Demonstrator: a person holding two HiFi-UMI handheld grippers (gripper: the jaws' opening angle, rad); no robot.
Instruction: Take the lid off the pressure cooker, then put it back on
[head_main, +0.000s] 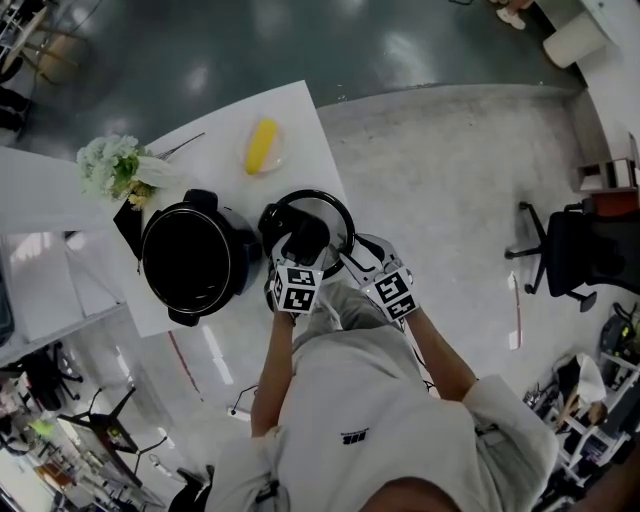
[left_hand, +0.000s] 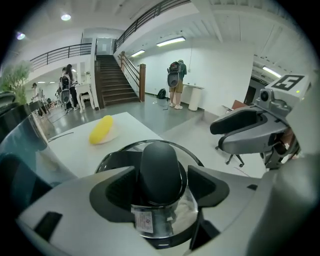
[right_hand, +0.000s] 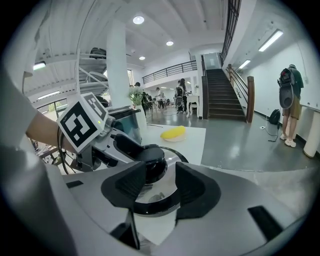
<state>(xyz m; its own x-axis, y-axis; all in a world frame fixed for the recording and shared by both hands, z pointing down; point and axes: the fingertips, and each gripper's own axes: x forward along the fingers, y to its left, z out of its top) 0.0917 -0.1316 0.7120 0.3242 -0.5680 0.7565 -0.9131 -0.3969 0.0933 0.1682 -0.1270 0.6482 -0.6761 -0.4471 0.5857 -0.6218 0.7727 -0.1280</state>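
Observation:
The pressure cooker pot, black, stands open with no lid on the white table. Its glass lid lies flat on the table just right of the pot. My left gripper is over the lid's black knob, which sits between its jaws; the pads stand wide beside the knob with gaps showing, so this gripper is open. My right gripper hovers at the lid's near right rim. Its jaws are apart and open, with the rim below and beyond them.
A yellow item on a small white plate lies farther back on the table, and white flowers stand at its left corner. The table's right edge runs close beside the lid. A black office chair stands on the floor to the right.

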